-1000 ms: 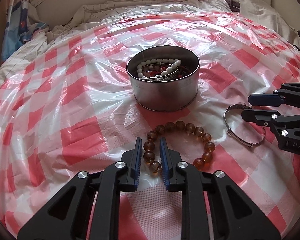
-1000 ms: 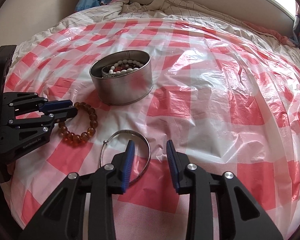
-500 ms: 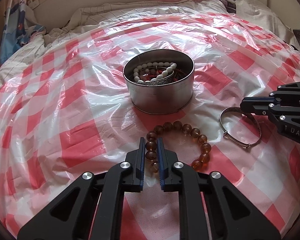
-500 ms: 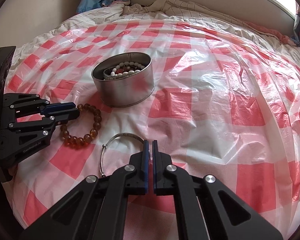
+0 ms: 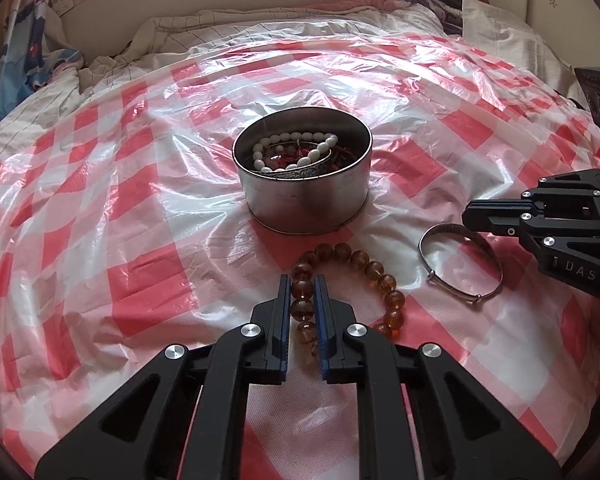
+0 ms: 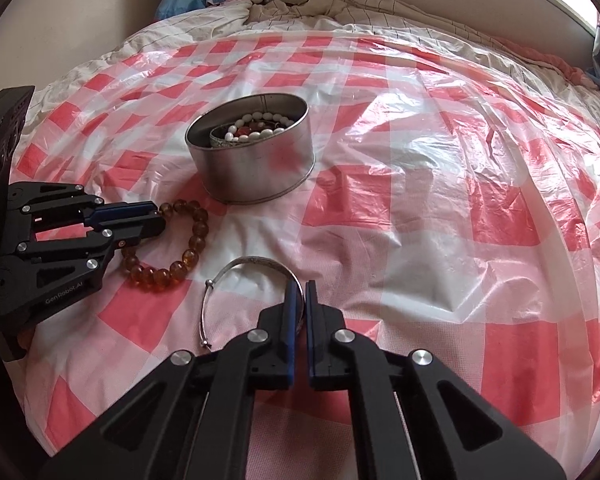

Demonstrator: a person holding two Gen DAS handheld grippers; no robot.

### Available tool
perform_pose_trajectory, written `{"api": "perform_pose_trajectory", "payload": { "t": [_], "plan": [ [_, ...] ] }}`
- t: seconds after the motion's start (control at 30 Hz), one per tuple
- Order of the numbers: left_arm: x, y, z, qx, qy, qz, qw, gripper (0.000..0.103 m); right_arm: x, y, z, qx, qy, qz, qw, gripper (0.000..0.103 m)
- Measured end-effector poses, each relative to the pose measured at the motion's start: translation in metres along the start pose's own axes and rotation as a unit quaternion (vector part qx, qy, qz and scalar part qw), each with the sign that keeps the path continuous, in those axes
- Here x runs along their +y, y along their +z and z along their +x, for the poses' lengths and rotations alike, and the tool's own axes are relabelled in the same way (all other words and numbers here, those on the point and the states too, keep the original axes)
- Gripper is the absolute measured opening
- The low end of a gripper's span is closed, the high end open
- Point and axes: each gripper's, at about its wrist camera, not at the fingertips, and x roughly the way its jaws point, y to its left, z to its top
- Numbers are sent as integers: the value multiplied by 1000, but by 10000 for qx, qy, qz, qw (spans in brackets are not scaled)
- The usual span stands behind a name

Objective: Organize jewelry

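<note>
A round metal tin (image 5: 364,184) (image 6: 260,176) stands on the checked plastic sheet and holds a white bead bracelet (image 5: 296,148) and other jewelry. An amber bead bracelet (image 5: 364,264) (image 6: 196,236) lies in front of it. My left gripper (image 5: 302,284) (image 6: 156,222) is shut on the bracelet's left side. A silver bangle (image 5: 448,268) (image 6: 236,276) lies to the right of the beads. My right gripper (image 6: 299,288) (image 5: 470,220) is shut on the bangle's right rim.
The red and white plastic sheet (image 5: 120,220) covers a bed. Rumpled bedding (image 5: 220,28) and a pillow (image 5: 500,16) lie along the far edge. A wall runs behind the bed.
Both grippers closed from open: the left onto the amber beads, the right onto the silver bangle. Both bracelets still rest on the sheet.
</note>
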Motion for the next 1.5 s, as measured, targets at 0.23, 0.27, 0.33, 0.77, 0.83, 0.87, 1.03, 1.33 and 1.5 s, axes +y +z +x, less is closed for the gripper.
{"api": "perform_pose_trajectory", "payload": {
  "t": [0.23, 0.27, 0.33, 0.77, 0.83, 0.87, 1.03, 1.33, 1.5],
  "plan": [
    [7, -1, 9, 153, 47, -166, 9997, 19, -9, 4, -4, -92, 51, 199, 9997, 5],
    [7, -2, 10, 172, 37, -153, 9997, 21, -9, 4, -3, -64, 51, 212, 9997, 7],
    [4, -3, 14, 226, 72, -99, 9997, 34, -7, 3, -1, -26, 55, 178, 9998, 33],
    [0, -4, 16, 212, 124, 4, 9997, 39, -2, 1, 5, 28, 12, 31, 10000, 5],
    [0, -4, 16, 219, 115, -9, 9997, 39, -5, 3, 2, -65, -10, 75, 10000, 5],
    [0, -4, 16, 217, 120, -4, 9997, 39, -6, 4, 1, -74, -28, 96, 9999, 5],
    [1, -4, 18, 235, 125, 2, 9996, 40, -10, 4, 7, 80, -53, 178, 9998, 8],
    [-10, -5, 16, 221, 70, 214, 9995, 11, -7, 1, 12, 196, -81, 85, 9997, 12],
    [-8, -5, 16, 253, 38, 137, 9996, 11, -11, 3, 5, 55, 26, 176, 9998, 6]
  ]
}}
